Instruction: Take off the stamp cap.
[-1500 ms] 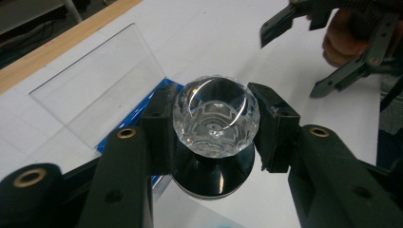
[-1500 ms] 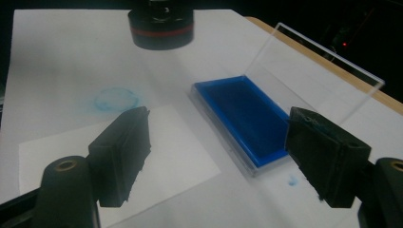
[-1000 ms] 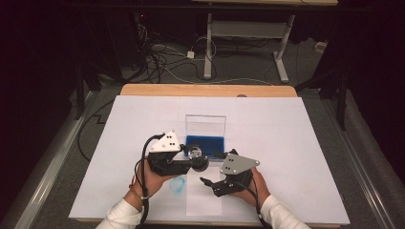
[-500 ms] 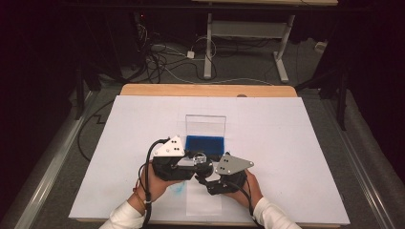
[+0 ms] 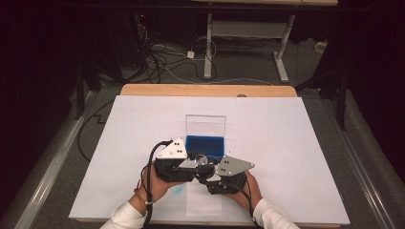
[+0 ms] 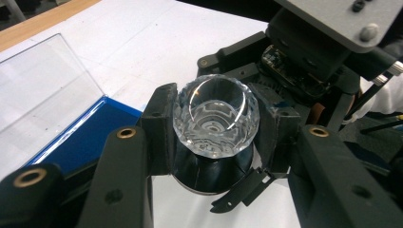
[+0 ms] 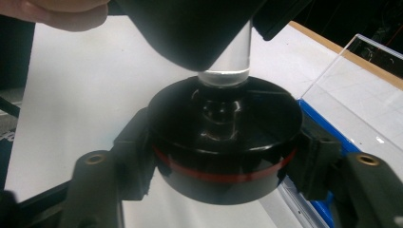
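1. Two grippers meeting over the near middle of the white tabletop (image 5: 296,143), just in front of the blue box (image 5: 205,146) with its clear lid (image 5: 205,125) raised.
2. Left gripper (image 6: 214,123) clamped on a faceted glass piece (image 6: 216,121), pads (image 6: 159,126) pressing its sides.
3. Right gripper (image 7: 223,147), jaws just closing, now gripping a round black base (image 7: 223,142) with a red band, directly under the glass.
4. Glass and base held above the tabletop, beside the box.

- I see clear faceted crystal (image 6: 216,116), black base (image 7: 223,142) w/ red ring.
- Box (image 5: 205,146) blue inside, clear lid.
- Counter (image 5: 286,138) white, wood edge.
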